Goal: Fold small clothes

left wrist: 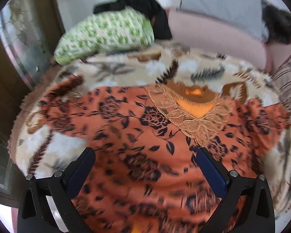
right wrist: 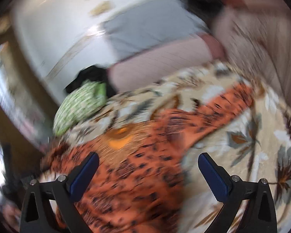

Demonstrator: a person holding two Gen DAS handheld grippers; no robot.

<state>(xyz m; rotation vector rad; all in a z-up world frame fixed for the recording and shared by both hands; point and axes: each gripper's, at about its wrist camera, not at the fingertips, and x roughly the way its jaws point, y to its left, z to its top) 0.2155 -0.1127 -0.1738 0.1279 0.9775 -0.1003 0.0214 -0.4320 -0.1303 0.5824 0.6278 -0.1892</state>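
Leaf-print blanket [left wrist: 114,71] under flat orange floral top [left wrist: 145,155] | left gripper [left wrist: 145,155], right gripper [right wrist: 148,160] wide open, empty | I pinch sleeve [right wrist: 229,101] edges — fold inward evenly

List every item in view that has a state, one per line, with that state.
Orange floral top: spread flat on the blanket, neckline away from the camera, unfolded.
Left gripper: open, over the top, holding nothing.
Right gripper: open, over the top's edge, holding nothing.
Green patterned cloth: bunched at the blanket's far edge.
Black garment: crumpled behind it.
Floral blanket: laid out under the top.
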